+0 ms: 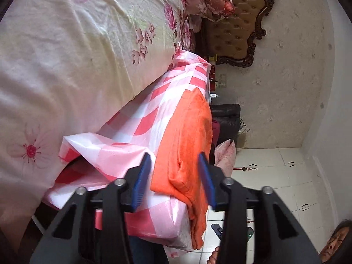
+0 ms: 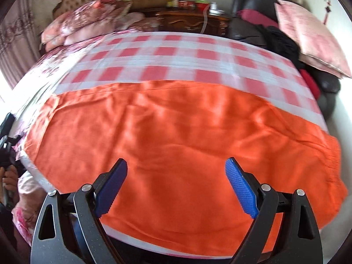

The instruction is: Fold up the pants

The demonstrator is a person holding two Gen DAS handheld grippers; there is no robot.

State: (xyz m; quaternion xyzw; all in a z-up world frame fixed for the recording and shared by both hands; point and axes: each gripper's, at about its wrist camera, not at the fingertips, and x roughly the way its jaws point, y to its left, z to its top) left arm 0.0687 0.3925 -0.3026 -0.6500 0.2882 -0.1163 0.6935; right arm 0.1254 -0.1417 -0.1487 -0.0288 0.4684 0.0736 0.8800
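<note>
Orange pants (image 2: 176,136) bear no readable label; both tongs (image 1: 176,176) (image 2: 176,184) gape empty.

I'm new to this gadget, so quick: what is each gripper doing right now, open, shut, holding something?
Left gripper: open, holding nothing; the orange pants lie ahead between its blue pads.
Right gripper: wide open, empty, above the pants.

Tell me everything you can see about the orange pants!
The pants are bright orange, made of soft, slightly fuzzy-looking cloth with shallow wrinkles. They lie spread flat on a pink-and-white checked sheet over the bed. In the left wrist view one end hangs over the edge, and the cloth looks layered there. One side shows a gathered band. Neither the left gripper nor the right gripper holds them; both stand open.
</note>
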